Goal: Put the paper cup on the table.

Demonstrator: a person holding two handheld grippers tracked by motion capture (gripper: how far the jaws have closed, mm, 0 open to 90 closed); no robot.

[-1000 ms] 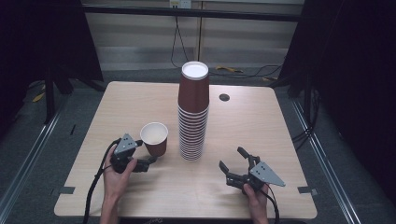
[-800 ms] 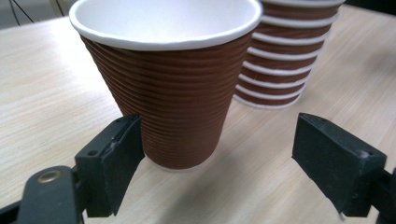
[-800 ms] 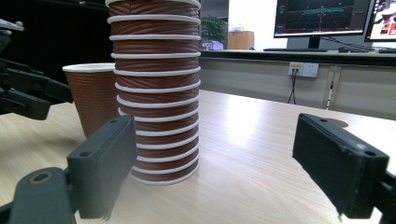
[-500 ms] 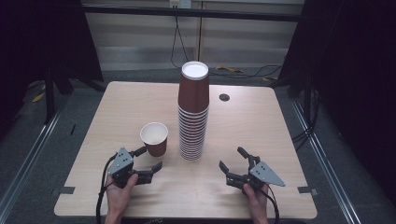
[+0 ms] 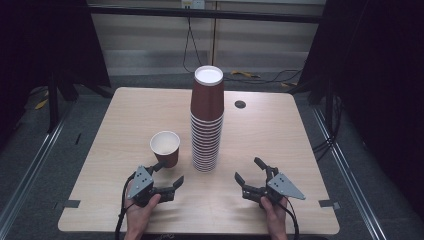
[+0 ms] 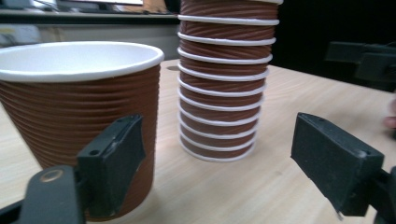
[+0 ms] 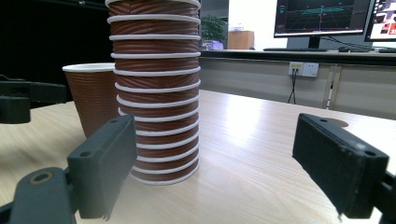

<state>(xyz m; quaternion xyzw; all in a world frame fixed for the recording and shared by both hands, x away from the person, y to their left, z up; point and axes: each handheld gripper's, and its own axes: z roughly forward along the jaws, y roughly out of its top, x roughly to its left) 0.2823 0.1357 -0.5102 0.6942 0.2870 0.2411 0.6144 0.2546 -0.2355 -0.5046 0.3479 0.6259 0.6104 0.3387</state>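
Single cup [image 5: 165,147] was stood upright, mouth up, just left of the stack [image 5: 207,120], set apart from it. Left gripper [image 5: 169,174] was held spread beside it, empty; right gripper [image 5: 250,171] likewise spread, parked near the stack

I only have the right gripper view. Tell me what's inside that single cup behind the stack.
Observer: In the high view the single cup stands mouth up, and its white inside looks empty.
Operator: Now report the left gripper's jaws.
Observer: The left gripper is open. In its own view the cup sits beside one jaw, not in the gap, and nothing is between the jaws.
Operator: Give me the top of the stack; my view cuts it off.
Observer: The stack ends in a flat white cup base, so its cups are upside down.
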